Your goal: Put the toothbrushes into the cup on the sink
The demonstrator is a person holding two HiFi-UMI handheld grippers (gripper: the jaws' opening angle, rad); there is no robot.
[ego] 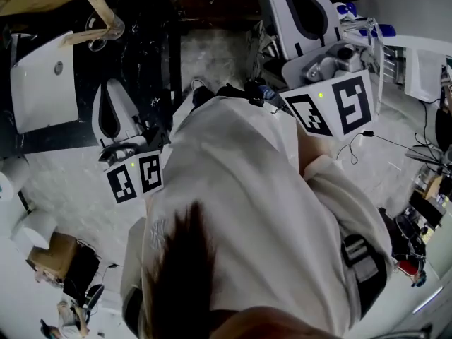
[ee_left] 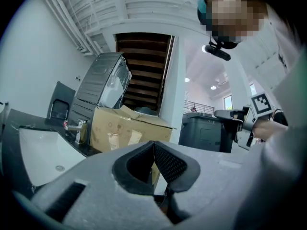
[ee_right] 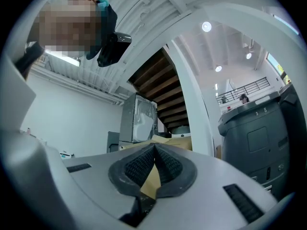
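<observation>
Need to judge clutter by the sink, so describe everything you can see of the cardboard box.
The cardboard box is plain brown board, clearest in the left gripper view. Its top flaps stand open and creased, and pale patches, like tape or torn labels, mark its front. It stands upright beside the chrome tap at the white sink. The left hand-held gripper hides its base, so what it rests on cannot be told.
</observation>
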